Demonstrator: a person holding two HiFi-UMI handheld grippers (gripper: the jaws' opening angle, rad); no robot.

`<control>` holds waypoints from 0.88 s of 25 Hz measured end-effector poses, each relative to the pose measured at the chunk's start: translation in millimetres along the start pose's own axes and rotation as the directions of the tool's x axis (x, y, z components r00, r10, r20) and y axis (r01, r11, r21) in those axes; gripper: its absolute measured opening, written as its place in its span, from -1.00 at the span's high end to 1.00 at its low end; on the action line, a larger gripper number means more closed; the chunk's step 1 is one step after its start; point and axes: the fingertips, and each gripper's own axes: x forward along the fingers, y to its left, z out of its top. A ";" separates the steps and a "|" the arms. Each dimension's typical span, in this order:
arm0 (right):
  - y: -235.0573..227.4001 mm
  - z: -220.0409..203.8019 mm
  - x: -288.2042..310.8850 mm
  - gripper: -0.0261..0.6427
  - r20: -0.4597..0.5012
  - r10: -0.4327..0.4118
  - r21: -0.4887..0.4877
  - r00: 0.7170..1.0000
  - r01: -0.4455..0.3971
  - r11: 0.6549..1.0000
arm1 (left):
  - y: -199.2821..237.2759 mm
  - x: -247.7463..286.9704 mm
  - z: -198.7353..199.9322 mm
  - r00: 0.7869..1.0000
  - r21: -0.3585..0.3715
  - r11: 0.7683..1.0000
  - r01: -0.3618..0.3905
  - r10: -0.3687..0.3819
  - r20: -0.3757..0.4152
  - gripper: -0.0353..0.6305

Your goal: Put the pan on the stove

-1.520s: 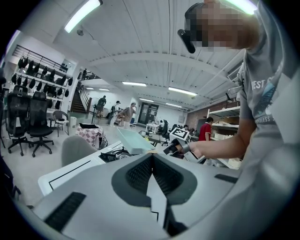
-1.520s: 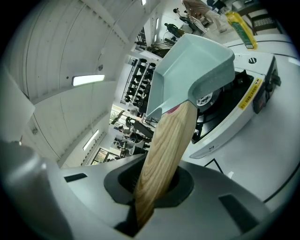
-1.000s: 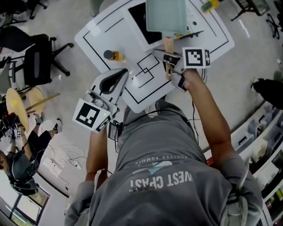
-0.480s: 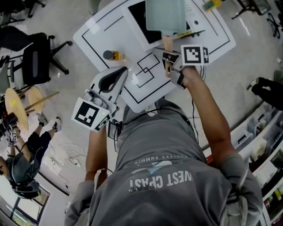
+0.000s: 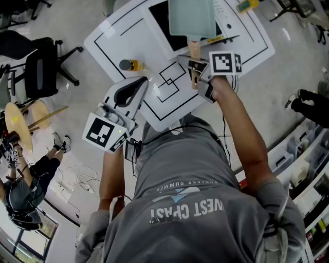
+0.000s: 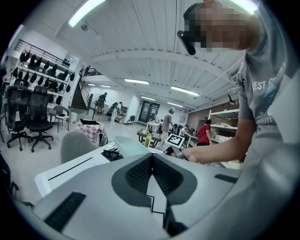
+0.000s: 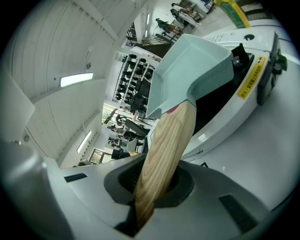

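The pan (image 5: pixel 191 18) is pale green and square, with a wooden handle (image 5: pixel 194 50). It lies over the black stove (image 5: pixel 162 23) at the far side of the white table (image 5: pixel 121 38). Whether it touches the stove I cannot tell. My right gripper (image 5: pixel 197 72) is shut on the near end of the handle. In the right gripper view the handle (image 7: pixel 165 150) runs up from my right gripper (image 7: pixel 149 190) to the pan (image 7: pixel 192 70), above the stove (image 7: pixel 220 105). My left gripper (image 5: pixel 132 92) hovers by the table's near-left edge. It is shut with nothing in it, and its jaws (image 6: pixel 152 176) meet.
A small yellow bottle with a dark cap (image 5: pixel 128 64) stands on the table to the left. A yellow-green item (image 5: pixel 245 5) lies at the far right. Office chairs (image 5: pixel 43 67) and a round wooden stool (image 5: pixel 20 123) stand on the floor to the left.
My right gripper and the pan have edged slightly farther over the table toward the stove. My left gripper has hardly moved.
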 end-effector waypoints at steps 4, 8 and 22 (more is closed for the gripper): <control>-1.6 1.4 1.9 0.83 -0.007 -0.016 -0.002 1.000 0.016 1.000 | 2.0 1.3 1.2 1.000 -0.001 1.000 -0.001 0.001 0.000 0.90; -2.8 -1.0 5.3 0.84 -0.014 -0.019 -0.001 1.000 0.019 1.000 | 3.0 1.8 1.6 1.000 -0.002 1.000 -0.001 0.001 0.002 0.90; -4.0 1.2 8.8 0.82 -0.013 -0.031 0.016 0.999 0.031 0.999 | 0.9 3.0 4.2 1.000 0.000 1.000 -0.003 0.003 0.013 0.90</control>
